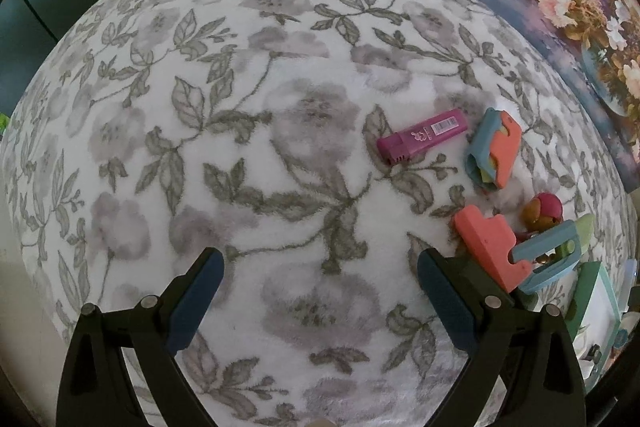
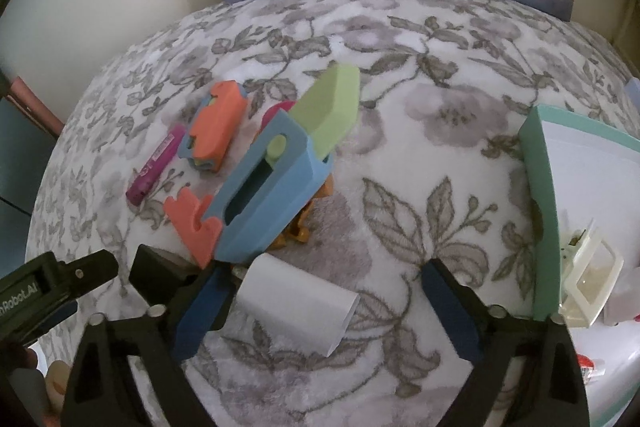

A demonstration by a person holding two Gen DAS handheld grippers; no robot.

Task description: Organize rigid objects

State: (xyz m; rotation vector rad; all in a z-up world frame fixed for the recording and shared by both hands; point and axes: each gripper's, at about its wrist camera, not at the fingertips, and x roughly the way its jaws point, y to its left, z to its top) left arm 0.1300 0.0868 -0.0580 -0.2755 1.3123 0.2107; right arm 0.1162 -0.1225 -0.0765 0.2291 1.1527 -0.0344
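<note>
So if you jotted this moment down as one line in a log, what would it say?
left gripper: open, empty | right gripper: open around white card, no grip | blue-and-green toy, pink lighter: on blanket | teal box: right

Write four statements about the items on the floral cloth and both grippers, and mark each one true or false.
1. The pink lighter lies flat on the floral cloth. True.
2. The left gripper is clamped on the lighter. False: its jaws are open and empty.
3. A white object lies between the right gripper jaws. True.
4. The green-rimmed box sits left of the blue toy in the right wrist view. False: it is on the right.
</note>
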